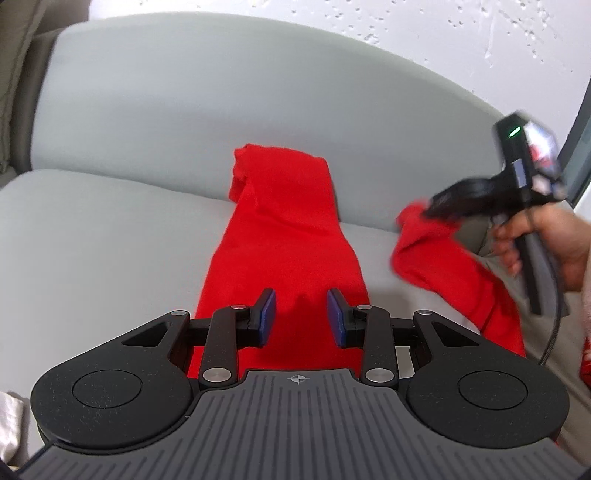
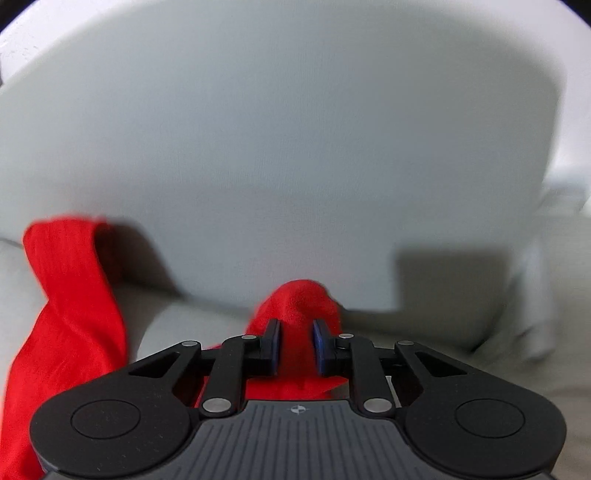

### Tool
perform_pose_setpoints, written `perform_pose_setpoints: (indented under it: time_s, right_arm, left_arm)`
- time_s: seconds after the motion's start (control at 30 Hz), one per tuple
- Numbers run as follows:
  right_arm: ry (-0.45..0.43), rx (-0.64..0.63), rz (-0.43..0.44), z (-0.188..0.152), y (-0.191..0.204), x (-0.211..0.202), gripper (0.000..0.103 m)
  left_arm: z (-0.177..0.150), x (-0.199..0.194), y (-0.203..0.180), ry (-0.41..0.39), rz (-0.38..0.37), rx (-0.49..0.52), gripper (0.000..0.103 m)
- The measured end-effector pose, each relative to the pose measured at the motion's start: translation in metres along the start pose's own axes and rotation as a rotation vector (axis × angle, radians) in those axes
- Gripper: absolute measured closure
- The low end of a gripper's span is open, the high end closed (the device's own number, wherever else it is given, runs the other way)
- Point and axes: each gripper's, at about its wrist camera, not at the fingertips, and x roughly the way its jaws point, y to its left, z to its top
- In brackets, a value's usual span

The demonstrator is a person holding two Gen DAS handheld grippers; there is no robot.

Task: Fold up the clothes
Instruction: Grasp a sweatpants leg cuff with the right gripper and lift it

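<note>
A red garment (image 1: 280,221) lies in a long strip on the grey sofa seat (image 1: 92,240), its far end propped against the backrest (image 1: 184,110). My left gripper (image 1: 301,299) hovers over the near part of that strip, open, its blue pads (image 1: 267,314) apart with the cloth beneath them. Another part of the red garment (image 1: 443,266) is lifted at the right, hanging from my right gripper (image 1: 428,208). In the right wrist view the right gripper (image 2: 295,325) is shut on a bunched fold of the red garment (image 2: 299,299), and the rest of the strip (image 2: 70,295) trails away to the left.
A person's hand (image 1: 554,240) holds the right gripper's handle, with a black cable (image 1: 554,332) hanging below it. A beige cushion (image 1: 14,74) stands at the far left. A white cloth (image 1: 9,424) shows at the lower left. A white textured wall (image 1: 406,29) rises behind the sofa.
</note>
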Motion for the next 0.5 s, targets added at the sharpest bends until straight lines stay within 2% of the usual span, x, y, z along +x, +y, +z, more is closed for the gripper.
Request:
perform_pose_setpoints:
  time_s: [0.03,0.13,0.23,0.37,0.5]
  right_arm:
    - [-0.074,-0.017,-0.033,0.012,-0.005,-0.023,0.085]
    - [-0.218,-0.06,-0.115,0.051,-0.02,-0.083,0.085]
    - [-0.328,-0.099,-0.219,0.091,-0.037,-0.142,0.087]
    - [-0.365,-0.145,-0.36,0.118,-0.056,-0.188,0.087]
    - [-0.345,-0.155,-0.439,0.115,-0.075,-0.196,0.088]
  left_arm:
    - [0.0,-0.001,0.0,-0.006,0.0,-0.001,0.067]
    - [0.001,-0.004,0.0,-0.015,-0.014,-0.029,0.067]
    - [0.001,-0.007,-0.001,-0.015,-0.032,-0.049,0.067]
    - [0.0,-0.011,-0.002,-0.011,-0.051,-0.045,0.066]
    - [-0.004,-0.011,-0.004,0.004,-0.065,-0.04,0.066]
